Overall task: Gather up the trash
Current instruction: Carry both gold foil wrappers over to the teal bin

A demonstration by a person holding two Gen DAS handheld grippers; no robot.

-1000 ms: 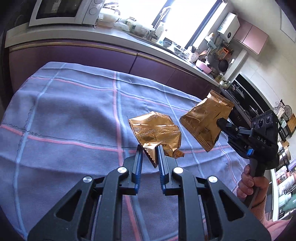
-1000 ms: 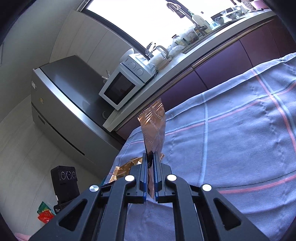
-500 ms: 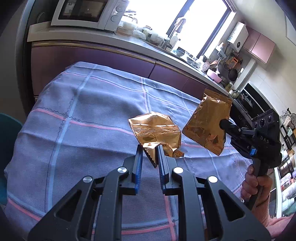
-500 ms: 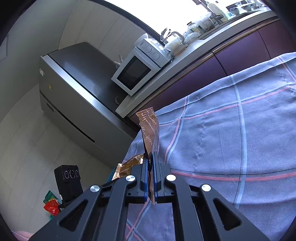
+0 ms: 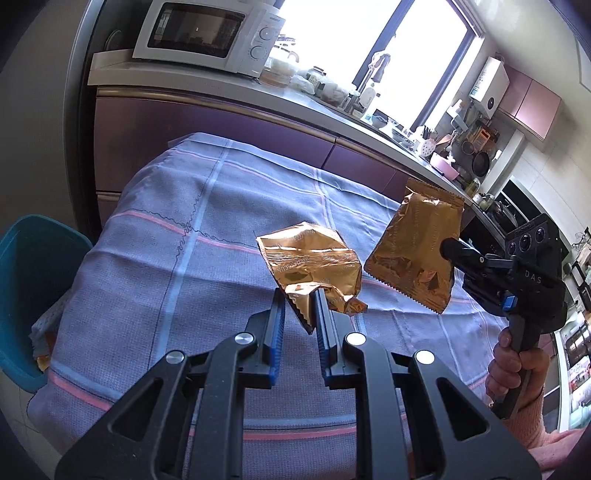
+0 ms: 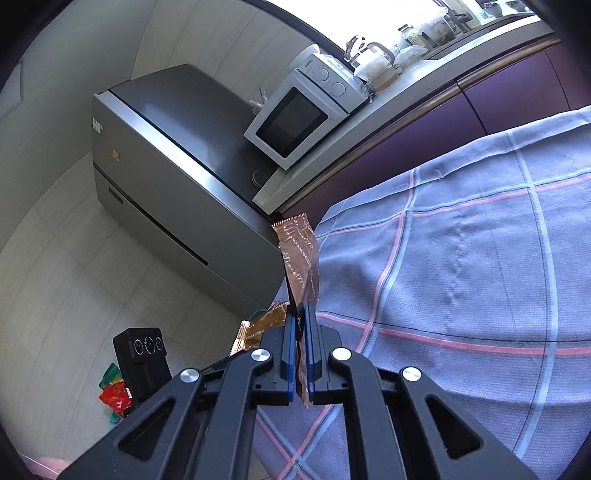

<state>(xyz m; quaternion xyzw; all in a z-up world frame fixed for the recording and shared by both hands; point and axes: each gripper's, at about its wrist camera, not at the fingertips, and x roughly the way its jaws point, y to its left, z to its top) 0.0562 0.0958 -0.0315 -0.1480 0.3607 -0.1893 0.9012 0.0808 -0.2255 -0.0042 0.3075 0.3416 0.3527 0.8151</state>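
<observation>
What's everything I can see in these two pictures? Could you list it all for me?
crumpled wrapper: one, gold foil, held above the cloth.
flat wrapper: one, gold foil, held up beside it.
tablecloth: one, grey-blue with pink and blue stripes, over the table.
bin: one, teal, at the table's edge.
microwave: one, white, on the counter.
fridge: one, grey, beside the counter.
left gripper: black, clamping the crumpled wrapper.
right gripper: black, clamping the flat wrapper.
hand: one, gripping the right gripper's handle.
</observation>
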